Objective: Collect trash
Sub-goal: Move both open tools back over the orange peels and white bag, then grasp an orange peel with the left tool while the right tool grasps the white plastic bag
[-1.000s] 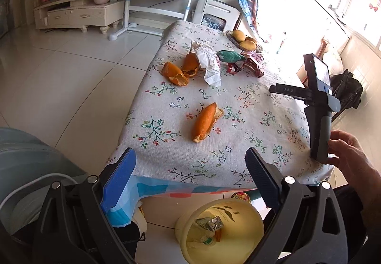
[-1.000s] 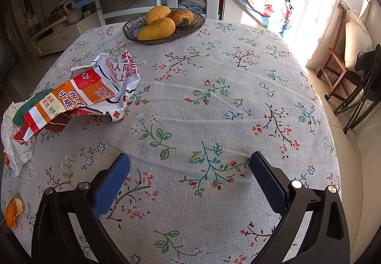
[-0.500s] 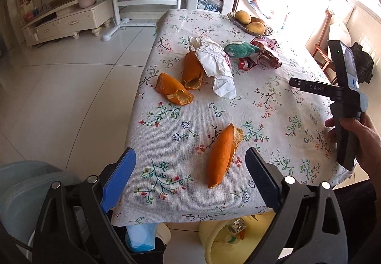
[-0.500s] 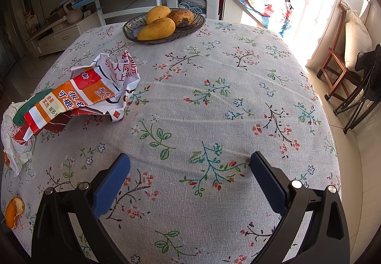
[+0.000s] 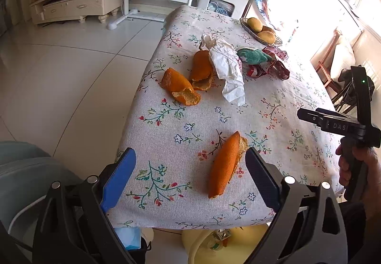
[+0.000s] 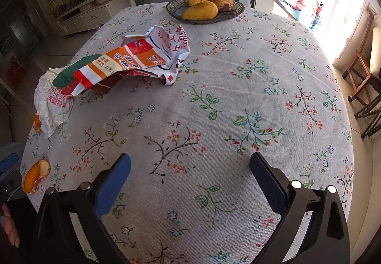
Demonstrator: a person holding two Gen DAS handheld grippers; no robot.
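Trash lies on a floral tablecloth [image 5: 273, 102]. My left gripper [image 5: 190, 178] is open and empty, with a long orange peel [image 5: 225, 165] lying between its fingers, nearer the right one. Two more orange peels [image 5: 181, 86] lie farther on, beside a crumpled white paper [image 5: 228, 66] and a red, orange and green snack wrapper [image 5: 262, 61]. My right gripper [image 6: 190, 183] is open and empty over bare cloth. In its view the wrapper [image 6: 128, 61] and white paper [image 6: 52, 102] lie far left, and the near peel [image 6: 35, 178] lies at the left edge.
A yellow bin [image 5: 228, 245] holding some trash stands on the floor under the table's near edge. A dish of mangoes [image 6: 204, 7] sits at the table's far end. A wooden chair [image 6: 364, 73] stands to the right. The right hand tool [image 5: 350, 125] shows at the left view's right.
My left gripper has moved forward from over the bin to the table, so the long orange peel now lies between its fingers. The right gripper has barely moved.
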